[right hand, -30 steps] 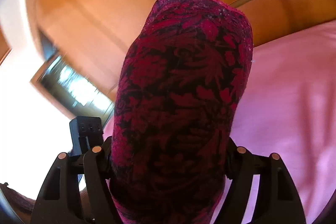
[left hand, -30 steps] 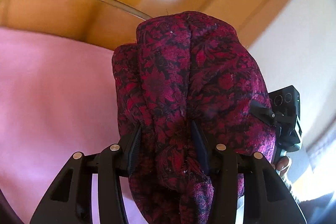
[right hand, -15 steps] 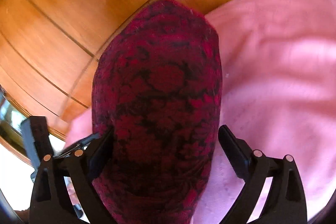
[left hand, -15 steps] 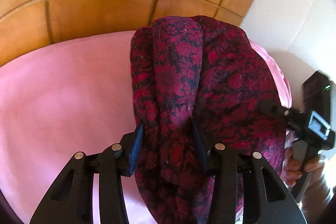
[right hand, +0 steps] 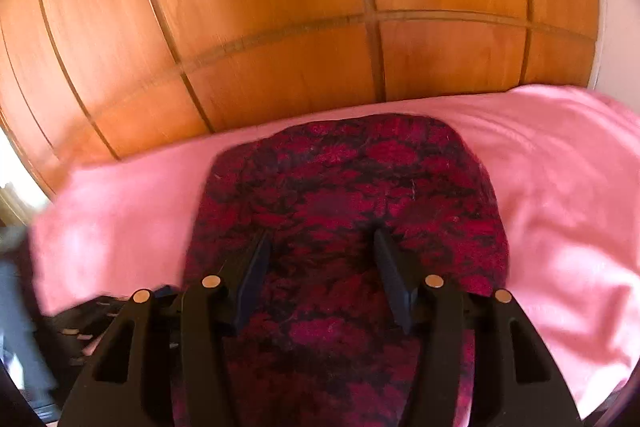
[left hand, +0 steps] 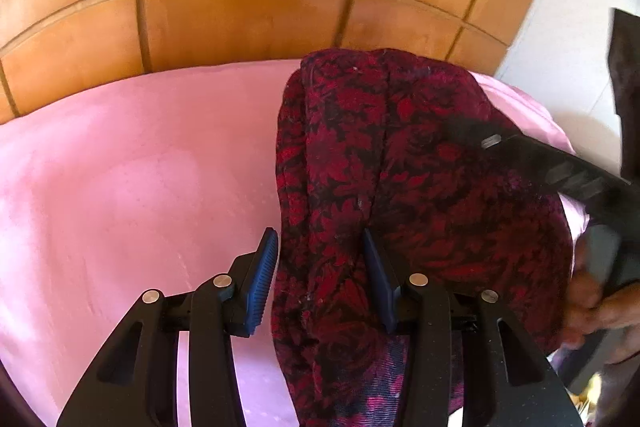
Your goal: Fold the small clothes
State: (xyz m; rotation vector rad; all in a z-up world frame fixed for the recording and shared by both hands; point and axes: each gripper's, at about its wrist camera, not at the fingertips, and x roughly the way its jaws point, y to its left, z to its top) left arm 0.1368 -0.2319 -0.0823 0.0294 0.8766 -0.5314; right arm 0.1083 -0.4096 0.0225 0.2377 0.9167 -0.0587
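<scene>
A dark red and black floral garment [left hand: 400, 167] is bunched on the pink bed cover [left hand: 140, 167]. My left gripper [left hand: 319, 233] is shut on a thick fold of it, and more cloth drapes over the right finger. The right gripper's body [left hand: 560, 167] shows blurred at the garment's right side, with a hand [left hand: 592, 307] on its grip. In the right wrist view the garment [right hand: 340, 187] lies on the cover [right hand: 560, 187]. My right gripper [right hand: 322, 234] is closing on it. Cloth fills the gap and puckers at both pads.
A wall of orange wooden panels [left hand: 240, 7] stands right behind the bed, also in the right wrist view as panels [right hand: 280, 7]. A white wall [left hand: 560, 27] is at the right. The bed's left edge [right hand: 44, 247] drops to dark clutter below.
Both grippers have tipped downward and brought the garment from up in the air down to the pink cover. The right gripper opened wide, then narrowed again around the cloth.
</scene>
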